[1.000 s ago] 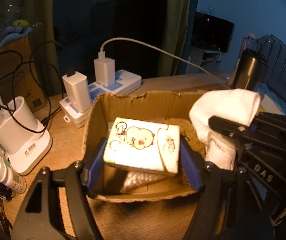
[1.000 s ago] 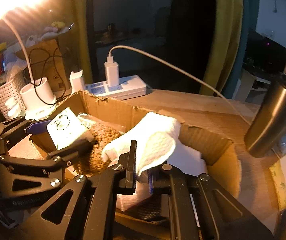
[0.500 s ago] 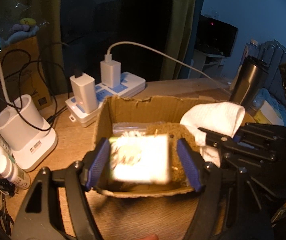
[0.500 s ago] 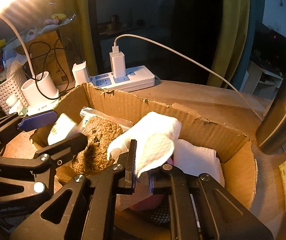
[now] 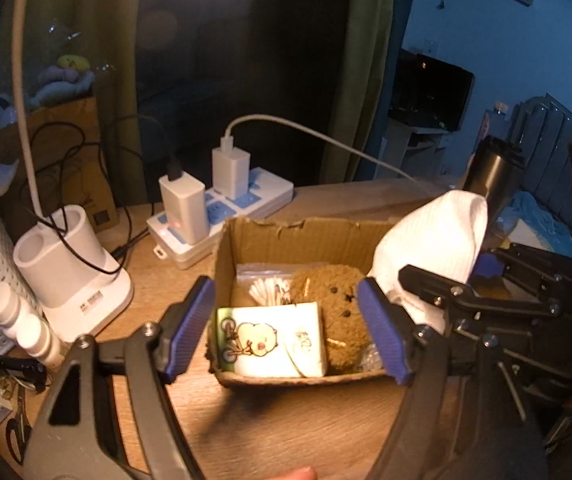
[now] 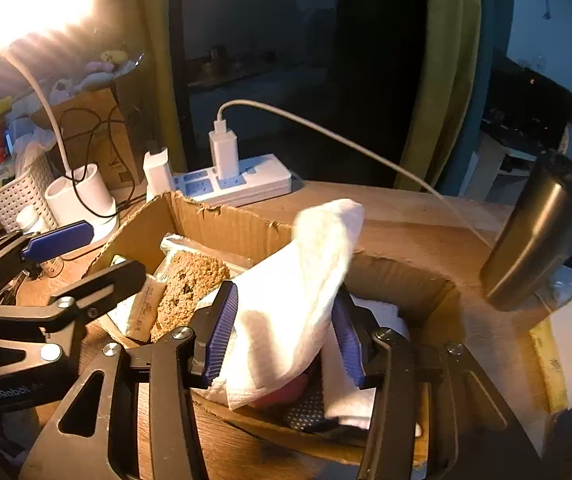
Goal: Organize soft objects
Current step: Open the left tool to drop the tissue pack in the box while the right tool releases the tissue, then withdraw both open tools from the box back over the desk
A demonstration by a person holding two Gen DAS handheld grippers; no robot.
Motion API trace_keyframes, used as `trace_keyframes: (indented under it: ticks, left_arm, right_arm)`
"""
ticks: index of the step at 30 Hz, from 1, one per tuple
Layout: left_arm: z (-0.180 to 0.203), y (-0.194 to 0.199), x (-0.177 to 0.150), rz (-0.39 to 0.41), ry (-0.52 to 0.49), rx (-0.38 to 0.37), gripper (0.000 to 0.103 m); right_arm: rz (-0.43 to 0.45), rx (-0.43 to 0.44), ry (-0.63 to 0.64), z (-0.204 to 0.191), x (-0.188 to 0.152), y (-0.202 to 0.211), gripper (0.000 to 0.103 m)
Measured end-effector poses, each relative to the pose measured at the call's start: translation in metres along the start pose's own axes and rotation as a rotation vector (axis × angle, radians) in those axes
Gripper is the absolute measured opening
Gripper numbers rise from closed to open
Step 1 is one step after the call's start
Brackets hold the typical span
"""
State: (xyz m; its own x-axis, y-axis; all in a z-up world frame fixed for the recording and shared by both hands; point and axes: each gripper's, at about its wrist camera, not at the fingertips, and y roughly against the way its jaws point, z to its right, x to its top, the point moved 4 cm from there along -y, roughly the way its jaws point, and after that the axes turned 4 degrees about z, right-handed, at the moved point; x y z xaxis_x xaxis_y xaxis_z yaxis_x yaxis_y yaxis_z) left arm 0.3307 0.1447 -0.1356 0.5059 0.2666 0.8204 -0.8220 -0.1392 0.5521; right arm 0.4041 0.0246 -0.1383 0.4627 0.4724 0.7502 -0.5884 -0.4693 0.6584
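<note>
Crowded cardboard box (image 5: 286, 236); power strip (image 5: 246, 204) behind, steel tumbler (image 6: 538, 236) to its right.

Box (image 5: 286, 240): raw brown corrugated cardboard, matt, torn upper edge. Desk (image 5: 286, 420): wood, smooth, visible grain. Towel (image 6: 298, 296): white cloth, finely ribbed weave. Plush toy (image 5: 338, 304): brown, rough curly pile. Tissue pack (image 5: 270, 340): glossy printed wrapper. Tumbler (image 6: 538, 236): brushed metal, satin sheen. Power strip (image 5: 222, 216): smooth white plastic.

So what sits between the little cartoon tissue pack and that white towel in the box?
In the left wrist view, a brown plush toy lies between the tissue pack and the white towel, inside the cardboard box.
</note>
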Motion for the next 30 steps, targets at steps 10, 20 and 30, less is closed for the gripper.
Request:
trace_keyframes:
  ticks: [10, 20, 30]
  left_arm:
    - [0.004, 0.031, 0.004, 0.042, -0.01, -0.004, 0.075]
    - [0.017, 0.058, 0.01, 0.088, -0.029, -0.017, 0.075]
    - [0.033, 0.095, 0.014, 0.151, -0.051, -0.027, 0.075]
  right_arm:
    - [0.02, -0.094, -0.054, 0.02, -0.004, 0.025, 0.059]
    - [0.066, -0.118, -0.069, 0.029, -0.003, 0.06, 0.059]
    - [0.143, -0.131, -0.069, 0.028, -0.004, 0.112, 0.059]
